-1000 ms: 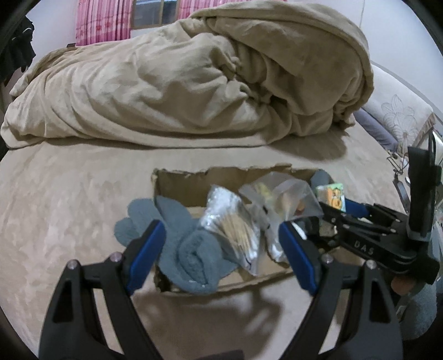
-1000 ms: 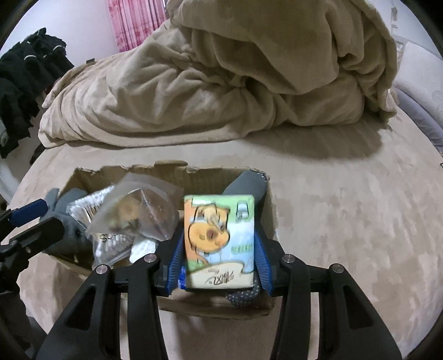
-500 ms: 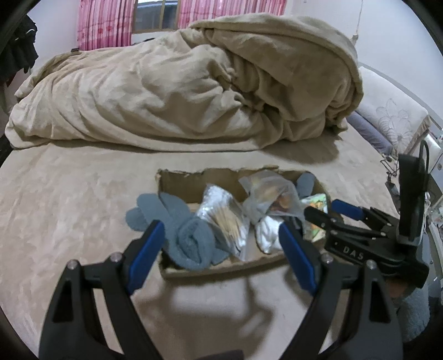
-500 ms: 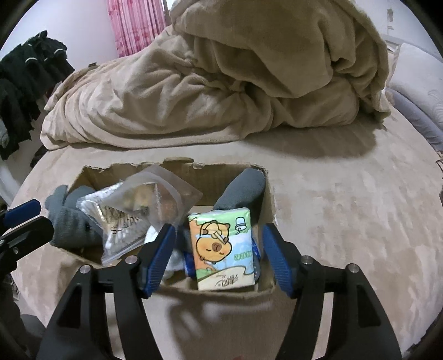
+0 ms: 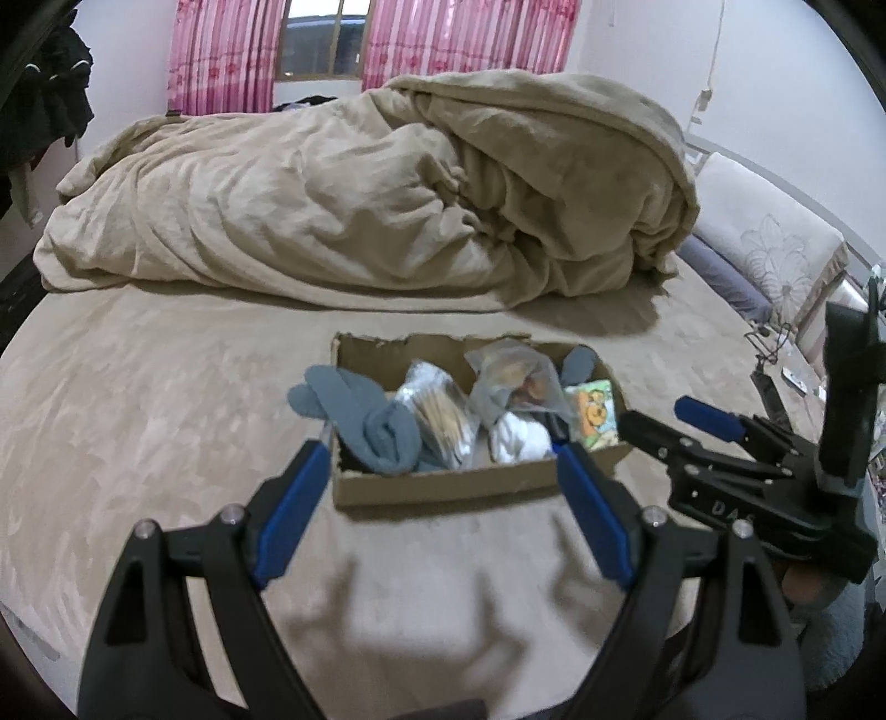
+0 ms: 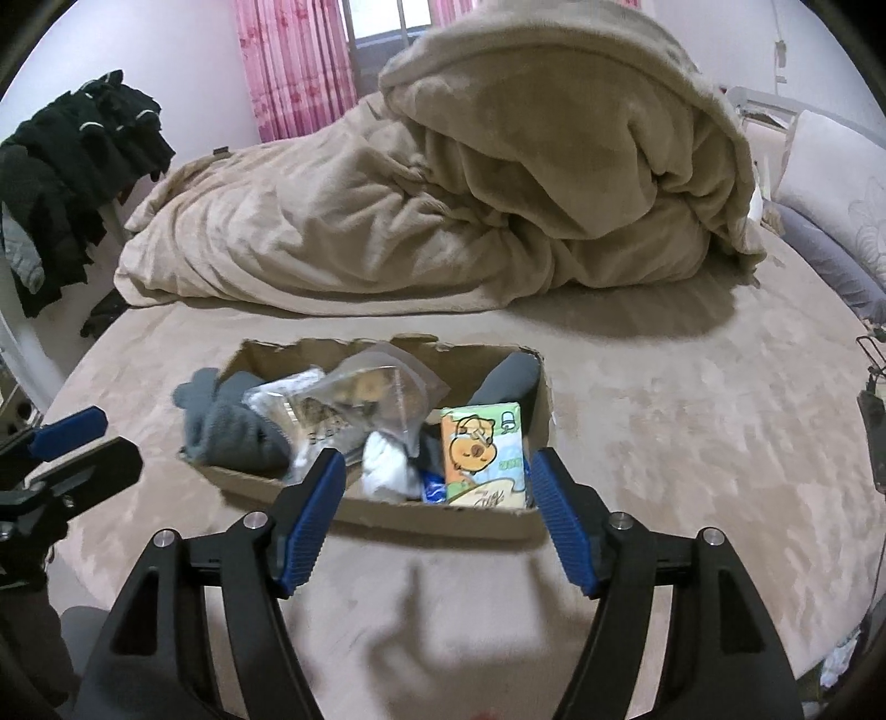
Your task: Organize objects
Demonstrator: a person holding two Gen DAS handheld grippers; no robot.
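A shallow cardboard box (image 5: 443,487) (image 6: 387,512) sits on the tan bed. In it lie grey rolled socks (image 5: 382,432) (image 6: 232,426), clear plastic bags (image 5: 515,382) (image 6: 382,393), a white cloth (image 6: 387,465) and a green-orange cartoon tissue pack (image 5: 595,412) (image 6: 484,457) at the right end. My left gripper (image 5: 437,487) is open and empty, a little in front of the box. My right gripper (image 6: 437,487) is open and empty, just before the tissue pack; it also shows in the left wrist view (image 5: 686,426).
A heaped tan duvet (image 5: 387,194) (image 6: 498,183) fills the far half of the bed. Pillows (image 5: 775,249) lie at the right. Dark clothes (image 6: 66,166) hang at the left. Pink curtains (image 5: 443,39) cover the window behind.
My right gripper opened and let go of the tissue pack, which now stands in the box. Both grippers drew back from the box.
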